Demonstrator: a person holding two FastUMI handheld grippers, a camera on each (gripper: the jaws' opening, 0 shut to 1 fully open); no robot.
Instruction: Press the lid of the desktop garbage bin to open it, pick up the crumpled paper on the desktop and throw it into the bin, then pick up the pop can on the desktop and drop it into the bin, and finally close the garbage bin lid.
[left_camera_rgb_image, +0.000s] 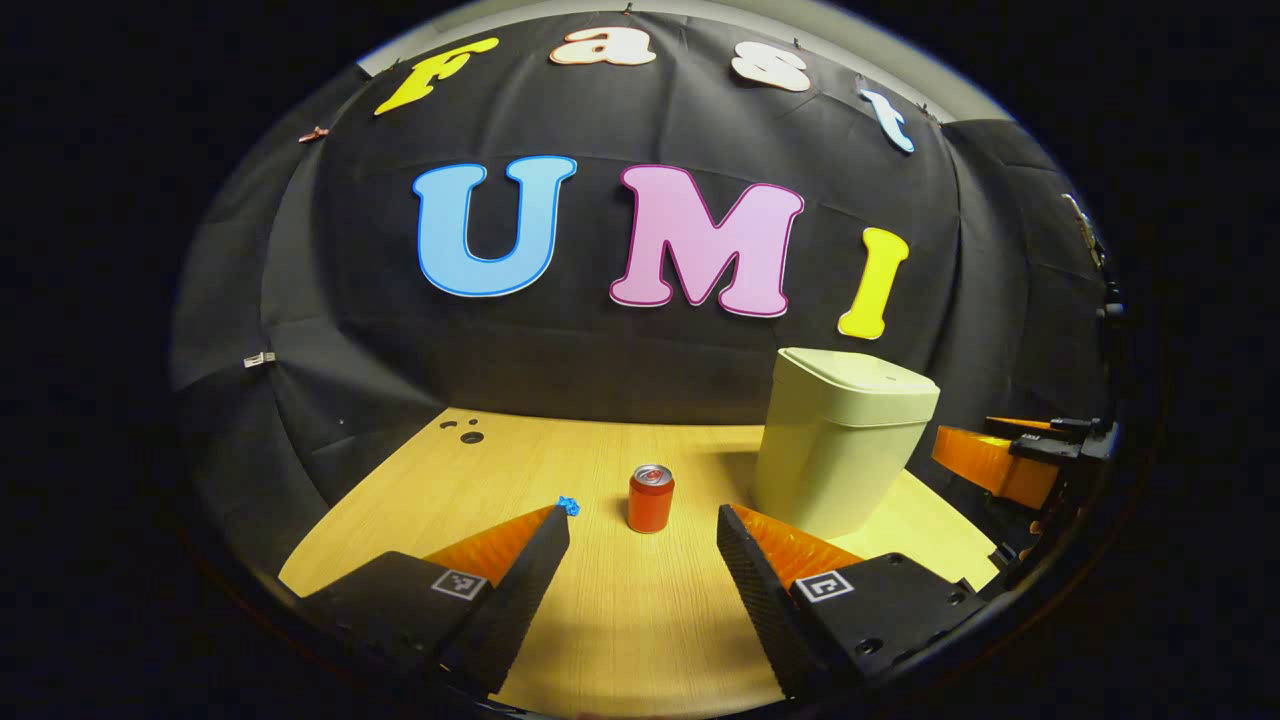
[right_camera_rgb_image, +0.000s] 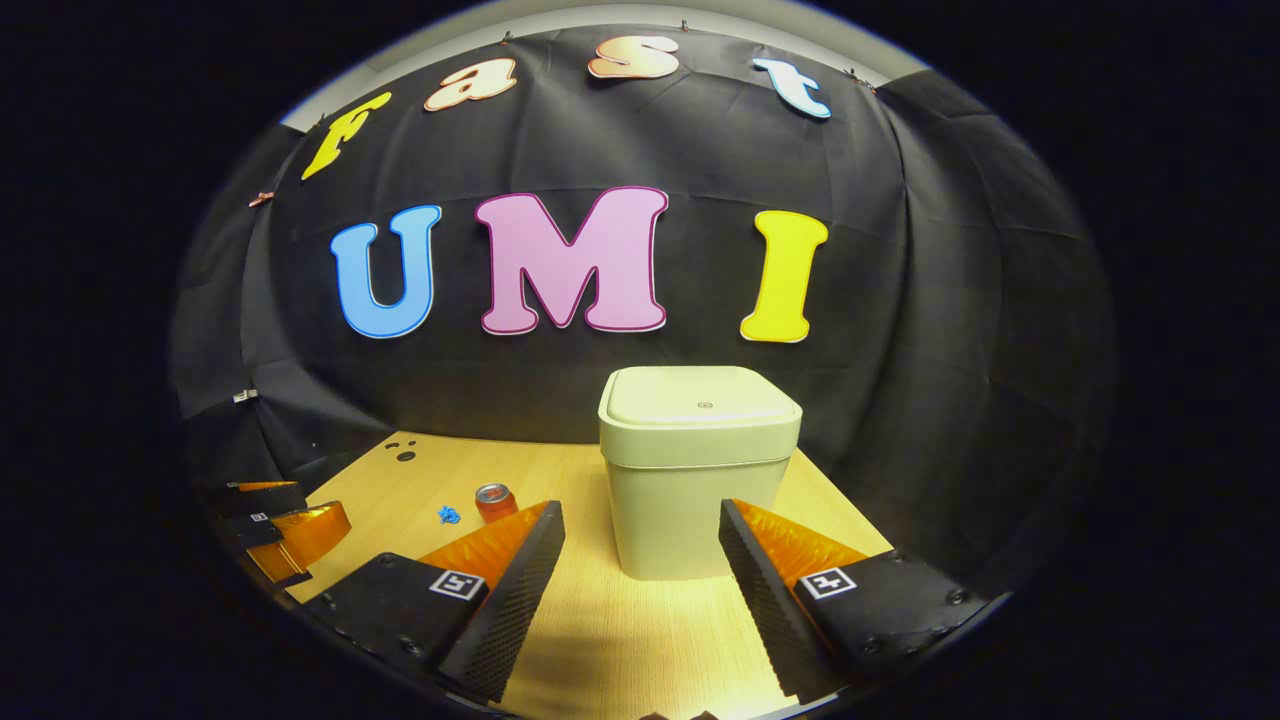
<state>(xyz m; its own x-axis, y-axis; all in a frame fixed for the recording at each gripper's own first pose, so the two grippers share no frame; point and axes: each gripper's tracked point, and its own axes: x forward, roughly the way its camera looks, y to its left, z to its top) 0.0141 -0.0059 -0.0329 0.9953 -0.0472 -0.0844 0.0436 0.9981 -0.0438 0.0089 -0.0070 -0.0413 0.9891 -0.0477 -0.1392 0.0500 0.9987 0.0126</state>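
Both grippers poised above the desktop, bin lid down, paper and can untouched.

From the left gripper view, I see my left gripper (left_camera_rgb_image: 643, 540) spread wide with nothing between its fingers, above the wooden table (left_camera_rgb_image: 620, 620). The red pop can (left_camera_rgb_image: 651, 498) stands upright straight ahead; the blue crumpled paper (left_camera_rgb_image: 568, 505) lies just left of it, near my left fingertip. The pale garbage bin (left_camera_rgb_image: 840, 440) stands to the right, lid (left_camera_rgb_image: 865, 372) closed, the right gripper (left_camera_rgb_image: 1000, 455) beyond it. From the right gripper view, my right gripper (right_camera_rgb_image: 640, 540) is also spread and empty, the bin (right_camera_rgb_image: 690, 480) directly ahead, lid (right_camera_rgb_image: 700, 395) flat. The paper (right_camera_rgb_image: 449, 515) and can (right_camera_rgb_image: 494, 500) sit near each other at left, with the left gripper (right_camera_rgb_image: 285, 530) at the far left edge.
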